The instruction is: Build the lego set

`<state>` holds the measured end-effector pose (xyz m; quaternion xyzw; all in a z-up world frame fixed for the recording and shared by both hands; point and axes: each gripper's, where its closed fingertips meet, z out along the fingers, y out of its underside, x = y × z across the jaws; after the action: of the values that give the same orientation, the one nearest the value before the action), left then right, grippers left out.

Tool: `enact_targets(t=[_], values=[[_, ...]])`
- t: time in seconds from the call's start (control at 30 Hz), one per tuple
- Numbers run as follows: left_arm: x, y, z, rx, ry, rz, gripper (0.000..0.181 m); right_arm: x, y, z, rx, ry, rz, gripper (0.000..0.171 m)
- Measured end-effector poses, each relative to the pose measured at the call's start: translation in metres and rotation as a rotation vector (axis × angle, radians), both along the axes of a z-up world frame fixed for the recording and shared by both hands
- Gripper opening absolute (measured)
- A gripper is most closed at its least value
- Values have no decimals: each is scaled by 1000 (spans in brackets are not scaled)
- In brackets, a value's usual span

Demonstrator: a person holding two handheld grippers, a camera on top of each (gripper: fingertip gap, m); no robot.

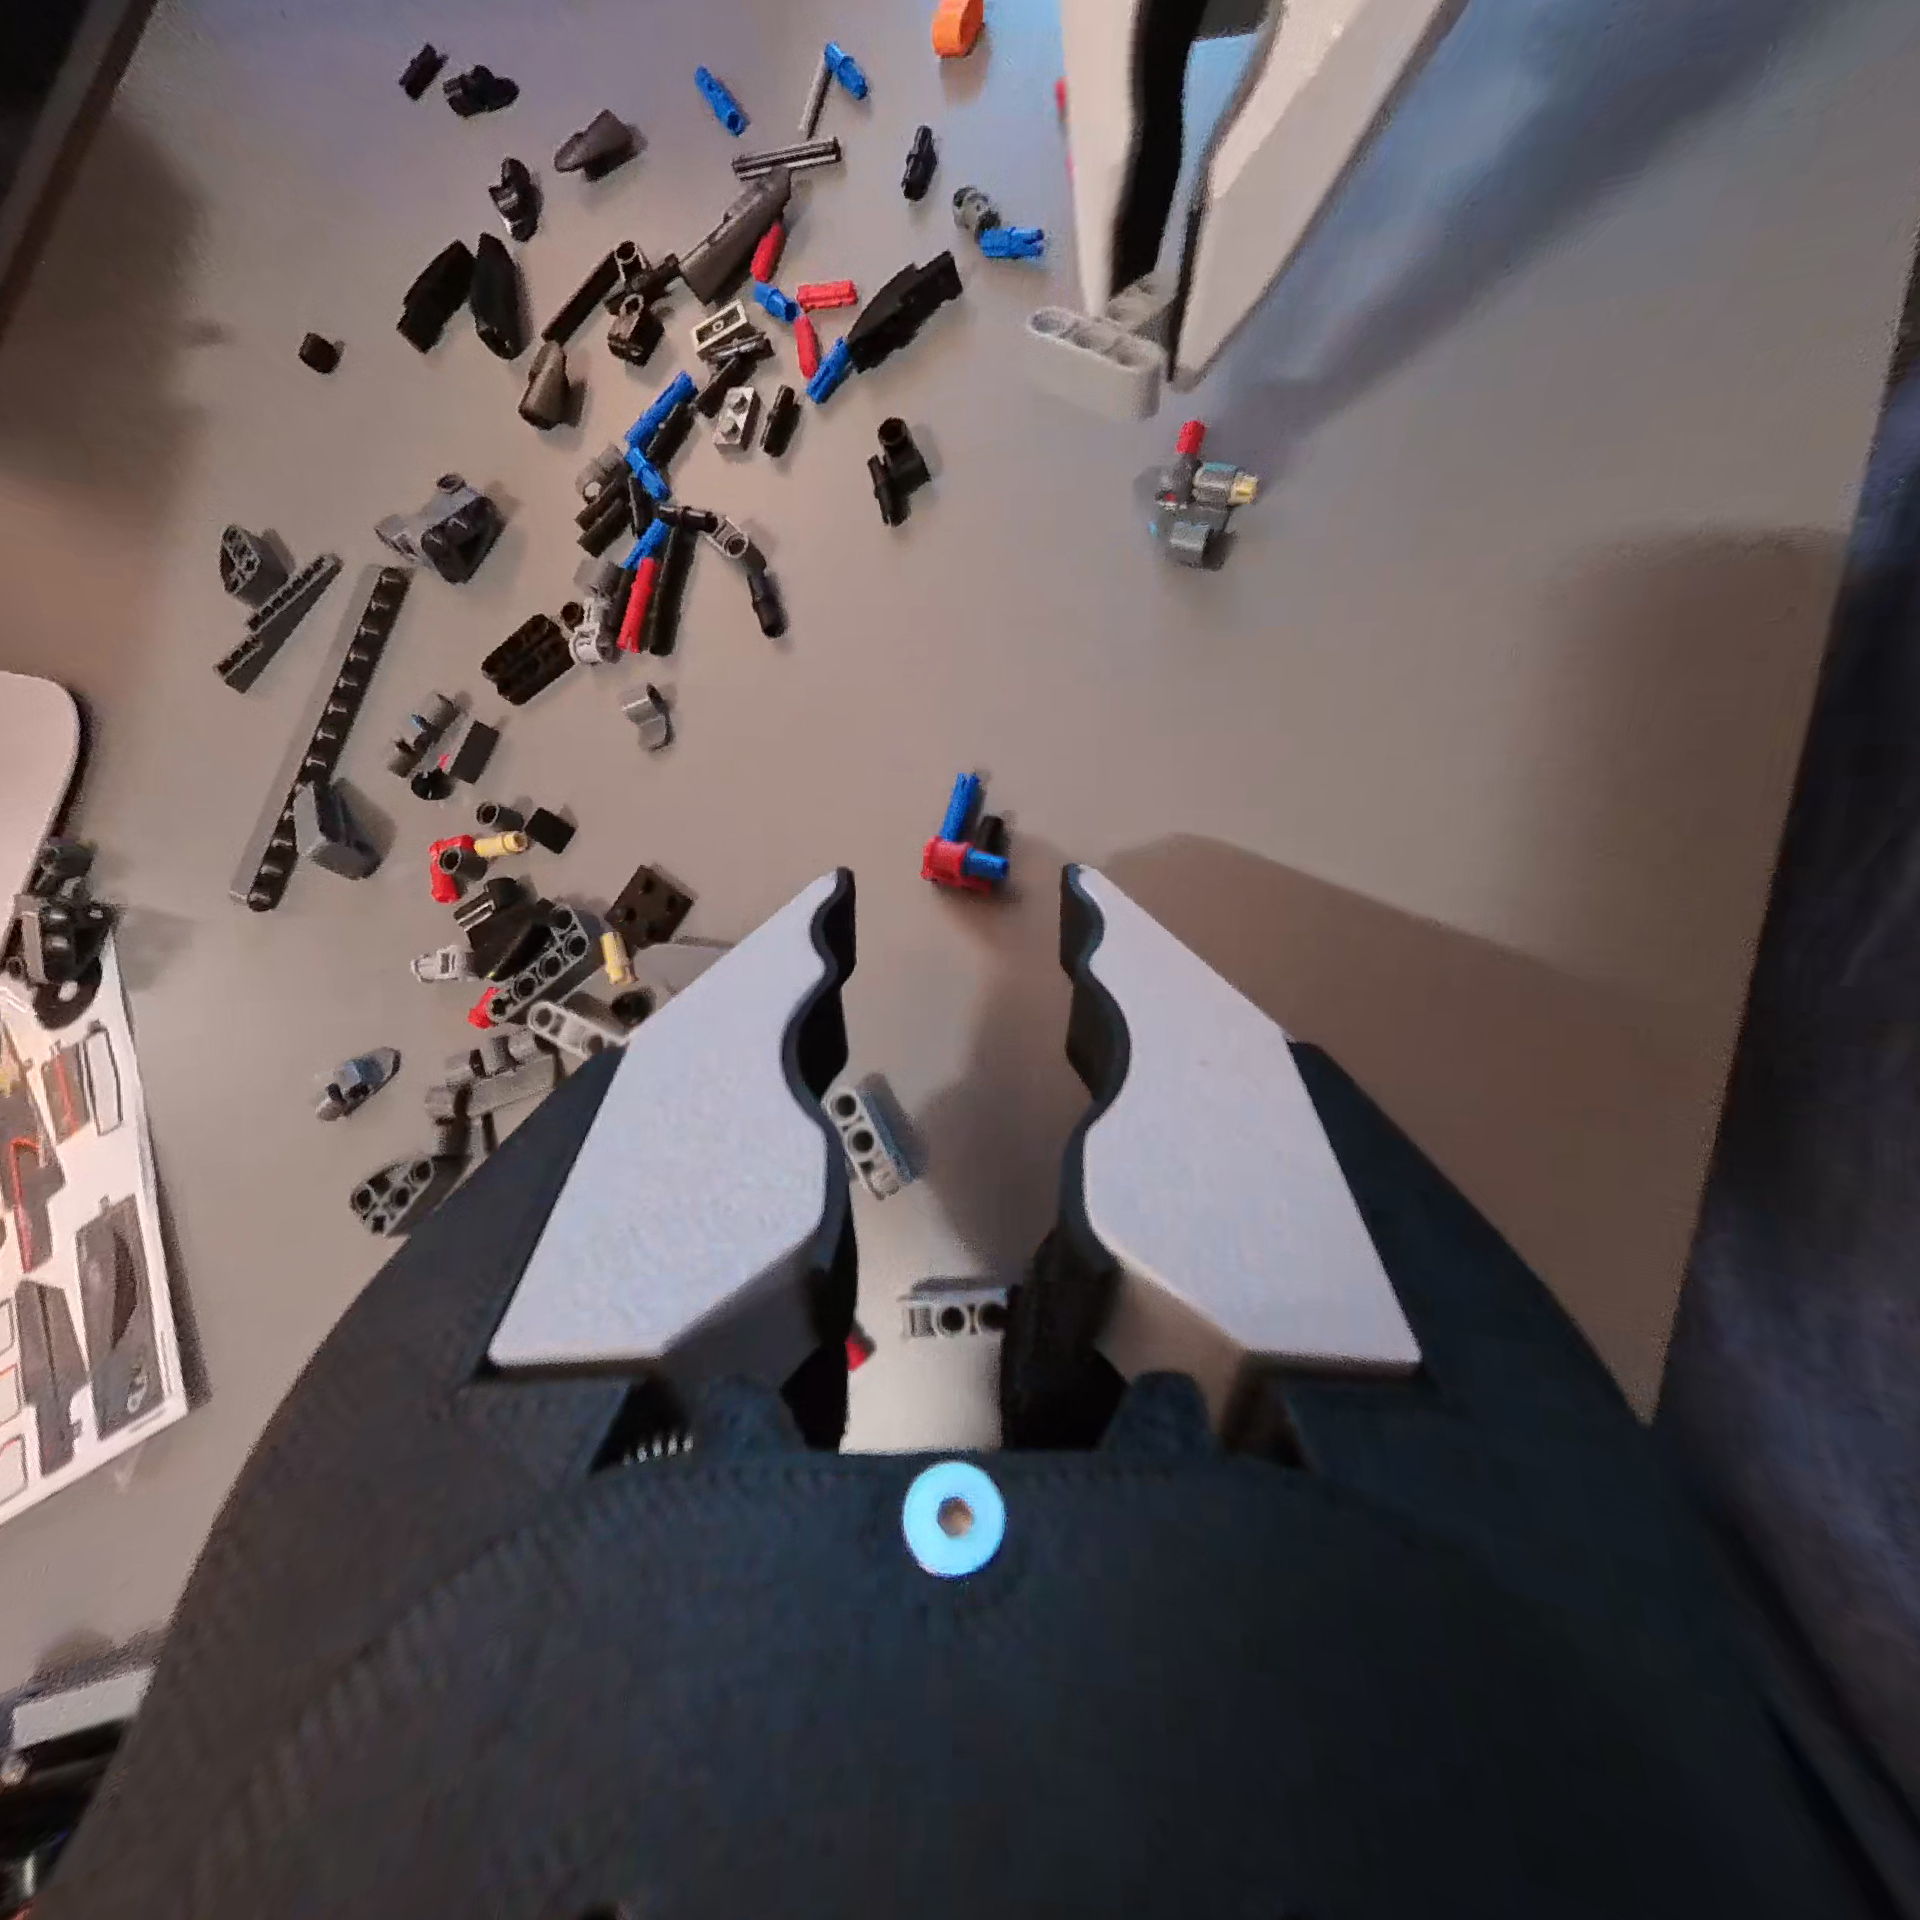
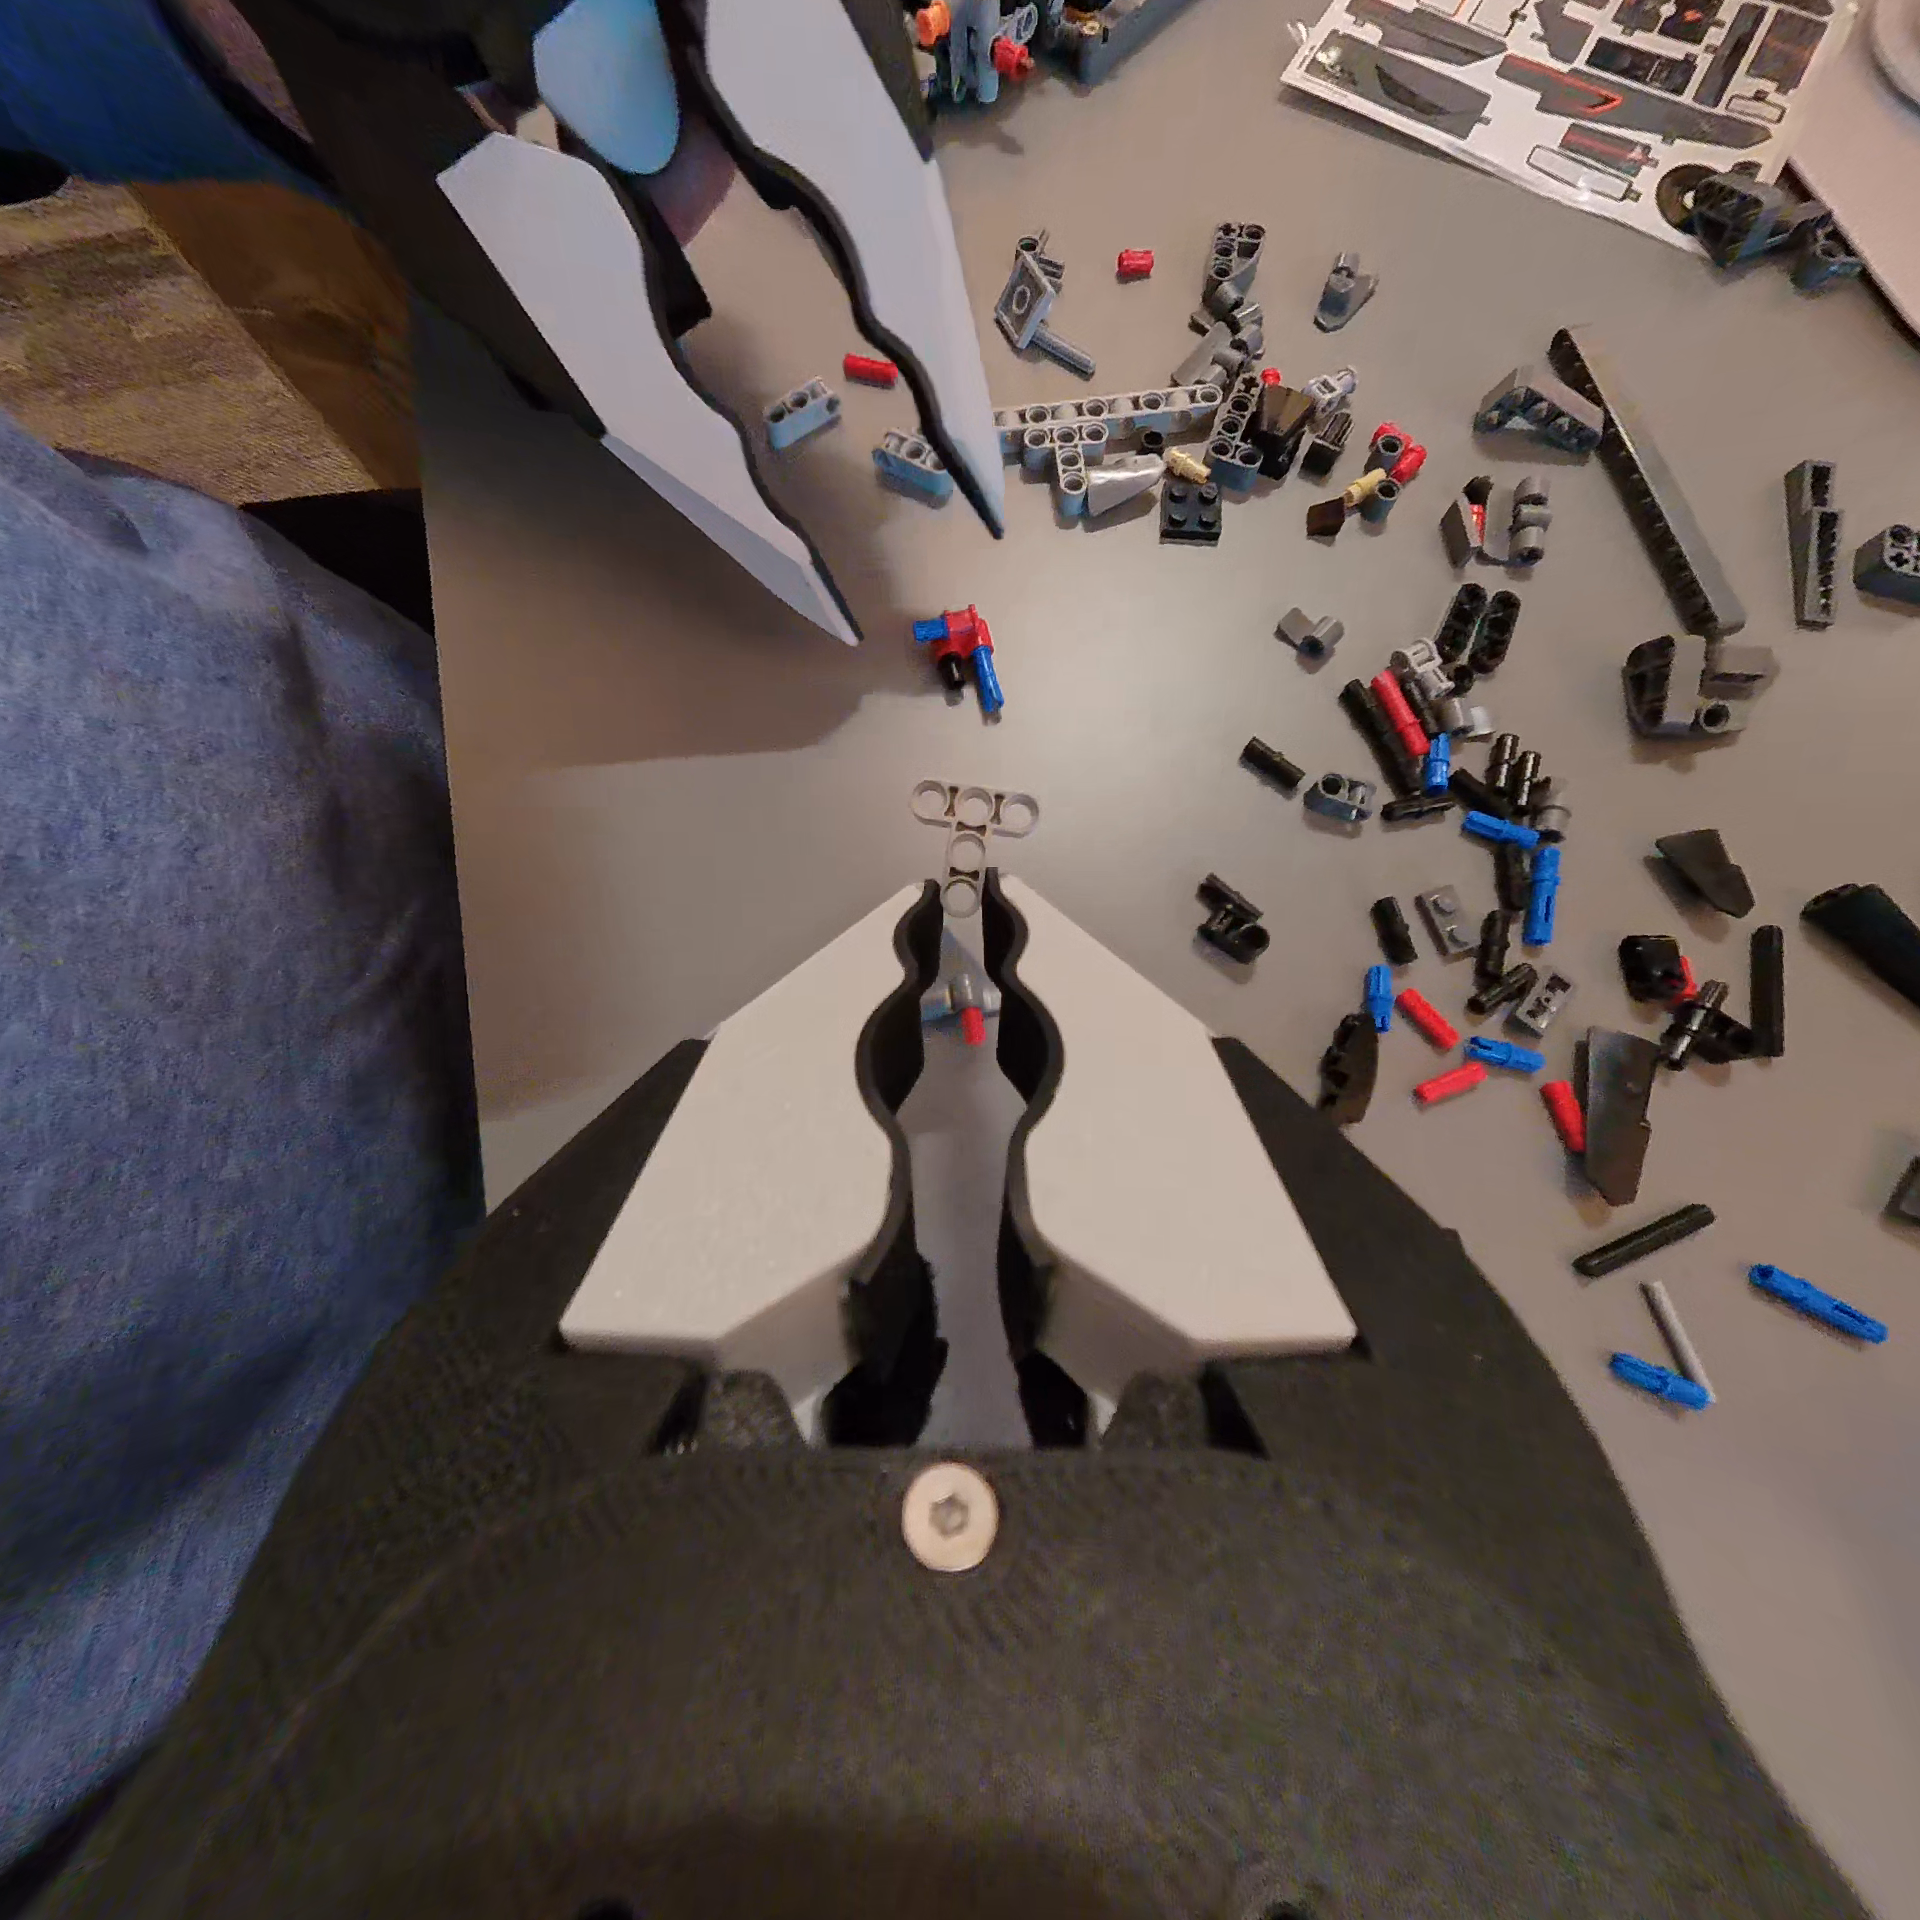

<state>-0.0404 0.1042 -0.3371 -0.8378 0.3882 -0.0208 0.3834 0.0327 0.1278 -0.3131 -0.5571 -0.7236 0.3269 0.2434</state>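
My right gripper [image 2: 961, 891] is shut on a light grey T-shaped beam [image 2: 974, 826] and holds it above the grey table [image 2: 675, 831]. It also shows in the left wrist view [image 1: 1138, 312], with the T-beam [image 1: 1091, 348] at its tips. My left gripper [image 1: 958, 883] is open and empty, its jaws spread wide. A small red, blue and black pin assembly [image 1: 966, 842] lies just beyond its tips. In the right wrist view the left gripper [image 2: 925, 582] hovers beside that assembly [image 2: 961, 649]. A small grey assembly with a red pin [image 1: 1195, 499] lies under the right gripper [image 2: 961, 1003].
Several loose black, grey, blue and red pieces [image 2: 1455, 727] are scattered across the table [image 1: 623, 468]. A long dark beam [image 1: 322, 738] lies among them. A sticker sheet [image 2: 1558, 73] and a part-built model [image 2: 997, 42] lie at the far side. A person's clothing [image 2: 208, 935] borders the table edge. The left gripper's tips are roughly 9 centimetres from the right gripper's. The part-built model [image 2: 997, 42] is about 20 centimetres from my left fingertips and 30 centimetres from my right.
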Motion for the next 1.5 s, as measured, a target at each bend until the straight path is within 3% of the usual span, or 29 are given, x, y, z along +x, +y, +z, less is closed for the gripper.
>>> enact_targets(t=[0.33,0.8,1.13,1.37,1.5], values=[[5,9,-13,-13,36,39,15,5,-3,-5,-6,16,-4,5],[8,16,9,-12,-93,30,15,4,2,2,-2,53,-10,5],[19,-29,1,-517,-181,-189,14,2,-2,3,19,41,10,5],[9,-21,-12,-736,-194,-246,16,3,-4,4,22,39,13,5],[9,-8,-12,-737,-152,-255,19,5,-3,4,21,37,9,5]])
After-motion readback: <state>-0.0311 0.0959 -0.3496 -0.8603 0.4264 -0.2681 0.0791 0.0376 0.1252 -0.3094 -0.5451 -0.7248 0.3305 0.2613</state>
